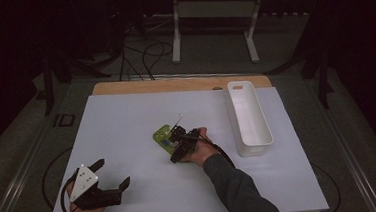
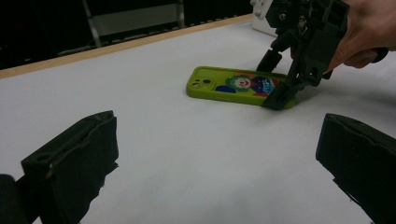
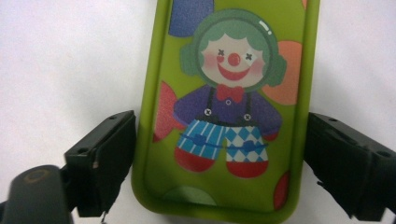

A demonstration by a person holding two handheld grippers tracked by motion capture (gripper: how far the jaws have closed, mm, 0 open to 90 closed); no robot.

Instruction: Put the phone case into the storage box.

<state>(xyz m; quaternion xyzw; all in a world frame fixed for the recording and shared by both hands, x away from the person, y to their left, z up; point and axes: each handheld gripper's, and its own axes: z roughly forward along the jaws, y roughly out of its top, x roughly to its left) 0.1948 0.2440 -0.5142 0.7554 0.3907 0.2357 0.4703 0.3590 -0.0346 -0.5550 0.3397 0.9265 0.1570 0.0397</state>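
I have the right gripper (image 3: 219, 154) spread, straddling the near end of the case (image 3: 229, 107), which lies flat mid-frame; its long axis runs straight ahead between the jaws. My left gripper (image 1: 111, 175), also spread, idles lower left.

The bench (image 1: 127, 125) has a white top with a strip of bare wood along its far edge. A green phone case (image 1: 164, 136) lies flat near the middle, and a long white bin (image 1: 249, 119) stands at the right.
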